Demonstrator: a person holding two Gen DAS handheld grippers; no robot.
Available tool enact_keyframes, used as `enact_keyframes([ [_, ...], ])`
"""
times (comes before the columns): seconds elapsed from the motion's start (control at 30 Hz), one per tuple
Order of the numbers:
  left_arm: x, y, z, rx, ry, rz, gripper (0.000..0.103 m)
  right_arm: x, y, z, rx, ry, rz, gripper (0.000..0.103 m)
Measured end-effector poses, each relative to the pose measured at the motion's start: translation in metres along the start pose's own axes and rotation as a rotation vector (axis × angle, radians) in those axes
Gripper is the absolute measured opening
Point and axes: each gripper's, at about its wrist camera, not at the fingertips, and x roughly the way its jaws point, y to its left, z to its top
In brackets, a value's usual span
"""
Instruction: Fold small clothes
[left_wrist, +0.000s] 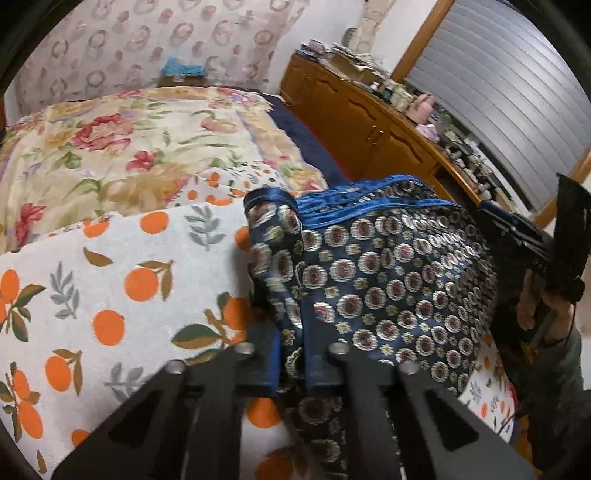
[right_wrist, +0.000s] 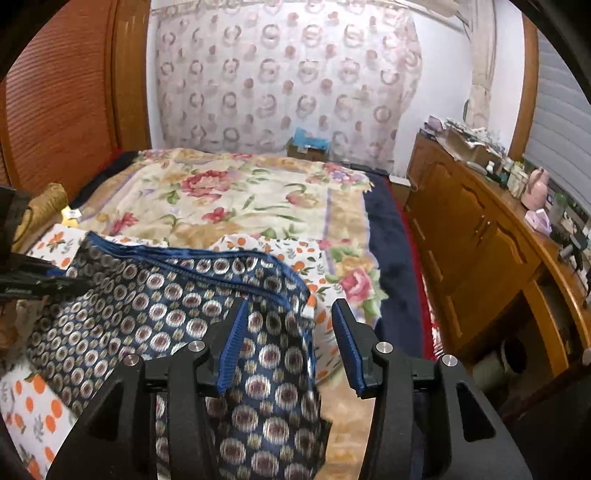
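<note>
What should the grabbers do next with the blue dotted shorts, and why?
Probably the left gripper should carry its pinched edge across the blue patterned shorts to fold them. Its jaws are shut on the cloth, while the right gripper stands open, pads off the fabric. The shorts lie mostly spread on the orange-print towel, so one side looks free to fold over.

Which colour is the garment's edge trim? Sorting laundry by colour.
Bright blue trim on the garment, clearest in the right wrist view.
</note>
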Motion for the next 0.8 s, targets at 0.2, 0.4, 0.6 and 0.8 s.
enact_keyframes([
  [0.2, -0.037, -0.009, 0.0, 0.02, -0.098, 0.001, 0.002, -0.003, 0.002, -0.014, 0.001, 0.024, 0.018, 0.052],
  [0.4, -0.087, 0.014, -0.006, 0.017, -0.176, 0.089, 0.002, -0.002, 0.017, -0.009, 0.005, 0.023, 0.094, 0.057],
  [0.6, -0.108, 0.058, -0.017, -0.02, -0.185, 0.181, 0.002, 0.028, 0.049, 0.004, -0.003, 0.052, 0.177, 0.061],
  [0.8, -0.102, 0.083, -0.03, -0.045, -0.163, 0.208, 0.003, 0.069, 0.076, 0.015, 0.004, 0.119, 0.262, 0.061],
])
